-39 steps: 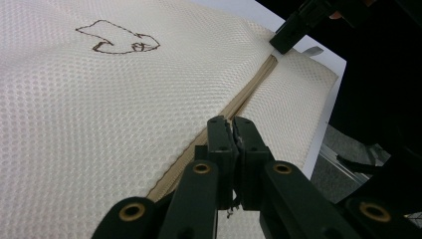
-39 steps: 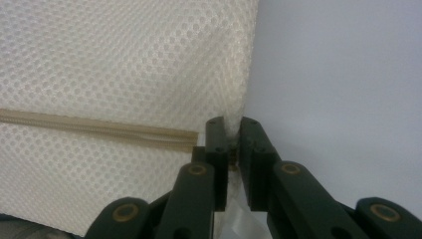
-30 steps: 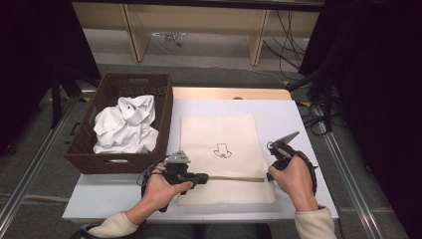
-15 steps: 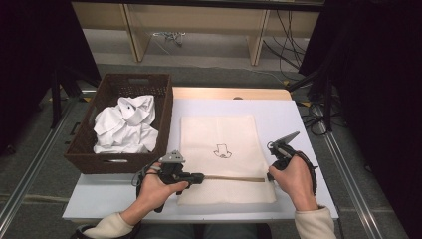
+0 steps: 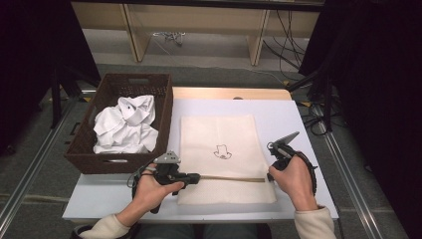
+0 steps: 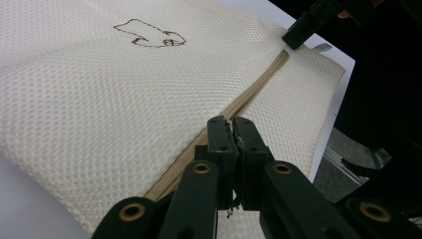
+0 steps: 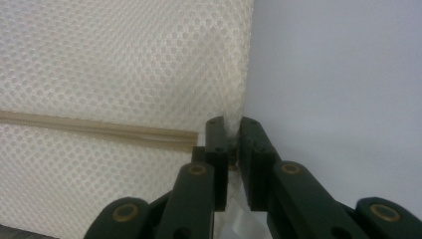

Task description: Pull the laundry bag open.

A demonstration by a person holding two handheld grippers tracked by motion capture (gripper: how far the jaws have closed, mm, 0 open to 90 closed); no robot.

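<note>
Here, white table (image 5: 298, 119), dim room; both jaws clamped on mesh bag (image 5: 219, 134).

- You have no readable words, brands or numbers anywhere here.
- The one mark you see is a small brown outline drawing (image 5: 223, 151) on the mesh bag (image 5: 219, 134), at about 12 o'clock from its zipper (image 5: 231, 179).

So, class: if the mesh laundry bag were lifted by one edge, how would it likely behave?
Probably floppy: the mesh laundry bag lies flat on the table and its pinched edge bunches in the right gripper. Likely light, being open netting. It may slide easily on the smooth tabletop.
</note>
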